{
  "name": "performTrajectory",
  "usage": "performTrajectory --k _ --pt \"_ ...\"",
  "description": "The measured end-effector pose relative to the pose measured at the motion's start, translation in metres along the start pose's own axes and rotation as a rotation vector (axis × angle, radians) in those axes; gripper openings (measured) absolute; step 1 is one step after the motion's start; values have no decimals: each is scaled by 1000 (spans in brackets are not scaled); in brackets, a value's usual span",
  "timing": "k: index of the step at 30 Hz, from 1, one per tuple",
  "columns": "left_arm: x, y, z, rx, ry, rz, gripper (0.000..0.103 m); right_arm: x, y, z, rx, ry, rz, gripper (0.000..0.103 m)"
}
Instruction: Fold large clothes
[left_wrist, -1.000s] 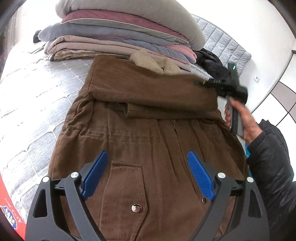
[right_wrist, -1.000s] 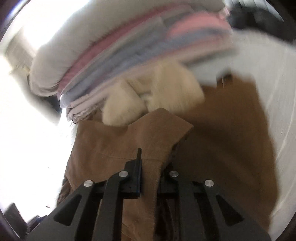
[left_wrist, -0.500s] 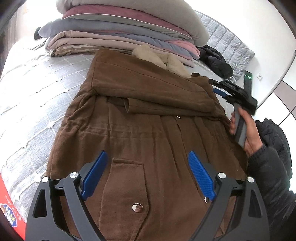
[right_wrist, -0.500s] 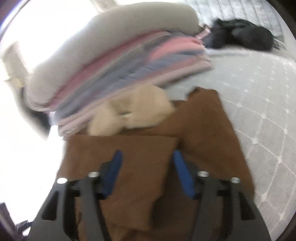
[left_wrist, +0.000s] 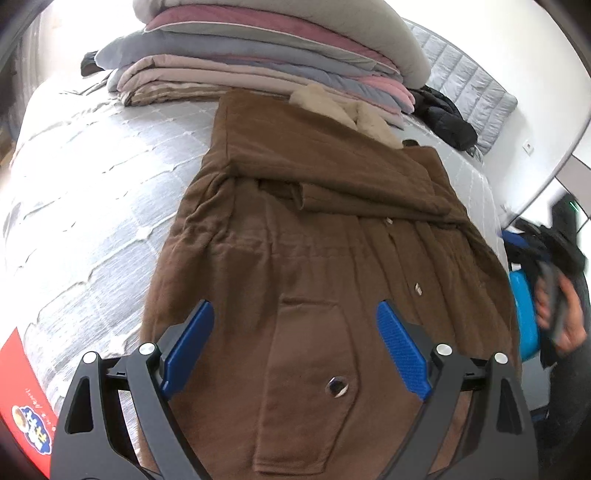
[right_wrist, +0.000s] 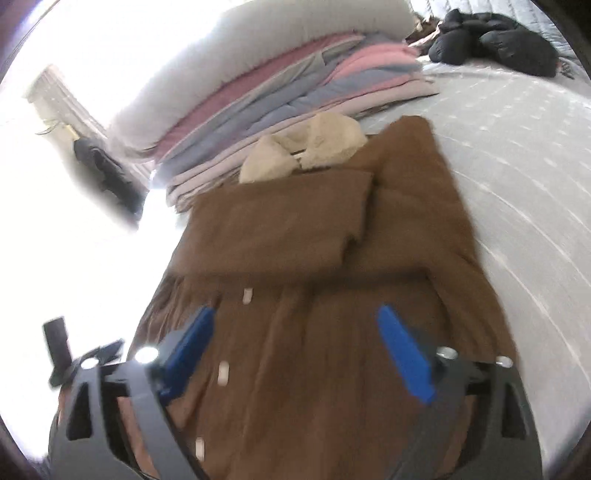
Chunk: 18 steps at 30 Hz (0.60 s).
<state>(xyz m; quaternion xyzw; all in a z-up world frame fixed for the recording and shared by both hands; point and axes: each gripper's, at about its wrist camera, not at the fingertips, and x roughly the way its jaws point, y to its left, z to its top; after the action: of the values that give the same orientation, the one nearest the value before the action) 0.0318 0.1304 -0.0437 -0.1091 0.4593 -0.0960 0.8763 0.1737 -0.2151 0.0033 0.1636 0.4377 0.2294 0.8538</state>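
Brown corduroy coat (left_wrist: 314, 266): soft, heavy | we grip lower-frame hem | left jaws wide, empty; right jaws opening, empty

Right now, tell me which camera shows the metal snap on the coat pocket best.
The left wrist view. The snap sits sharp and unblocked on the pocket flap of the brown coat. The right wrist view is blurred, shows only pale buttons on the coat front, and I cannot find the snap there.

1 brown coat (left_wrist: 317, 236), 1 quilt stack (left_wrist: 266, 55), 1 black jacket (left_wrist: 447, 118), 1 bed (left_wrist: 92, 192), 2 grippers: left (left_wrist: 295, 350), right (right_wrist: 295, 354).
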Motion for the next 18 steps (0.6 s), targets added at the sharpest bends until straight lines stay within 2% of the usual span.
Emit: performTrajectory --k 1,3,7,11,14,18 --pt "1 1 -3 14 8 2 86 -14 1 -19 14 -5 -6 89" --pt "-3 7 -12 31 35 1 86 -56 -27 -64 83 -6 -14 89" --pt "-36 26 -39 -18 15 -63 86 -108 -87 -134 247 -13 -32 89" --pt "-71 57 -70 -123 -7 -99 86 -123 -130 -182 384 -20 -6 89" --pt "-85 81 -94 -211 10 -93 86 -125 -146 -207 451 -20 59 89" --pt "-93 102 -124 -299 41 -102 86 -116 -149 -224 466 4 119 89"
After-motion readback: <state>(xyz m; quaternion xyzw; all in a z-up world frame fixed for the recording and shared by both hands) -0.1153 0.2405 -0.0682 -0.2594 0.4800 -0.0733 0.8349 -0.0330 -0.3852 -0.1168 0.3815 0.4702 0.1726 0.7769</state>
